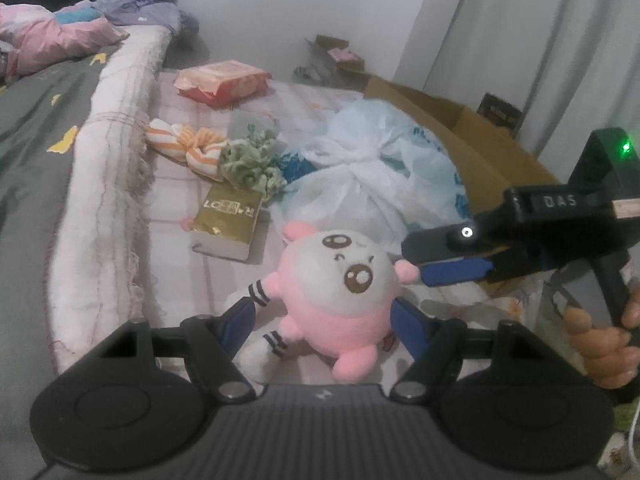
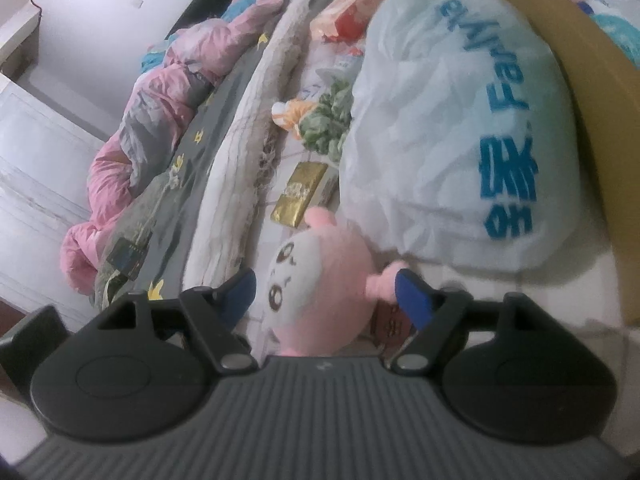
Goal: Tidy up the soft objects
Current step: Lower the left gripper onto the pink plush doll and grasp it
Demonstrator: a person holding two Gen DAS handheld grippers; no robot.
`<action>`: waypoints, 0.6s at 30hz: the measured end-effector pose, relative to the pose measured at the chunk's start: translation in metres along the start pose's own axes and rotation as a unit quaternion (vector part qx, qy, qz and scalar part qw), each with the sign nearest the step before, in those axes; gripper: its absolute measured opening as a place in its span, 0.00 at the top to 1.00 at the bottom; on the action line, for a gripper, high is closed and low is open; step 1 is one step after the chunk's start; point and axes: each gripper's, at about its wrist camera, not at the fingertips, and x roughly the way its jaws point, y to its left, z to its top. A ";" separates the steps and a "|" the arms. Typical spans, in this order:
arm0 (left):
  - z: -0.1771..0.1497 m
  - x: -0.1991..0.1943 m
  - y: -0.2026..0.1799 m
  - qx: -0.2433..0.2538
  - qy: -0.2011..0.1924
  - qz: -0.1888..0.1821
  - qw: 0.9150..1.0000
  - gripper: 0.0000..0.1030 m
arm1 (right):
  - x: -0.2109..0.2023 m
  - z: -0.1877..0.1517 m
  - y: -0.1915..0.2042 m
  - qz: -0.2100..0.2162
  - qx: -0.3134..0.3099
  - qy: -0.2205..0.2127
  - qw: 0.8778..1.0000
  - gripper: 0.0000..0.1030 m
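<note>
Left wrist view: the left claw (image 1: pixel 324 316) is spread wide, its blue pads on either side of the plush (image 1: pixel 336 296) without pressing it.
Plush: pink and white, round, big brown eyes, striped cuffs on its limbs; it lies face up on the checked sheet (image 1: pixel 288 100) beside the bed's edge.
Right claw: in the left view the right claw (image 1: pixel 424 268) comes in from the right, its blue pad at the plush's pink ear; whether it touches cannot be told.
Right wrist view: the right claw (image 2: pixel 326 296) is released too, jaws apart, with the plush (image 2: pixel 320 280) between them; the right pad (image 2: pixel 412 300) sits just beside a pink ear or paw.
Hand: the person's hand (image 1: pixel 600 340) grips the right handle at the right edge of the left view.
Bag: a white plastic bag (image 1: pixel 380 168) with blue print lies just behind the plush, touching or nearly so.
Box: a gold box (image 1: pixel 228 220) lies flat near the plush's left.
Cloths: a green cloth (image 1: pixel 252 160) and an orange striped cloth (image 1: pixel 188 148) sit bunched together behind the gold box.
Packet: a red packet (image 1: pixel 222 82) lies farther back on the sheet.
Carton: an open carton (image 1: pixel 472 140) stands to the right, behind the bag.
Quilt: a pink quilt (image 2: pixel 132 152) lies heaped on the grey bed cover (image 1: pixel 28 148).
</note>
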 end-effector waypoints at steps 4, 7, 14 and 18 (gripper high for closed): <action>0.001 0.013 0.000 0.014 0.008 -0.004 1.000 0.26 | 0.011 -0.006 -0.013 0.011 0.034 0.024 0.999 0.25; 0.001 0.025 0.000 0.018 0.025 -0.020 0.999 0.26 | 0.022 -0.007 -0.021 0.025 0.059 0.036 0.997 0.25; 0.000 0.047 -0.002 -0.007 0.059 -0.035 0.998 0.26 | 0.049 0.000 -0.024 0.037 0.073 0.040 0.996 0.25; -0.003 0.046 -0.008 -0.014 0.065 -0.030 0.997 0.26 | 0.059 0.000 -0.019 0.042 0.064 0.040 0.996 0.27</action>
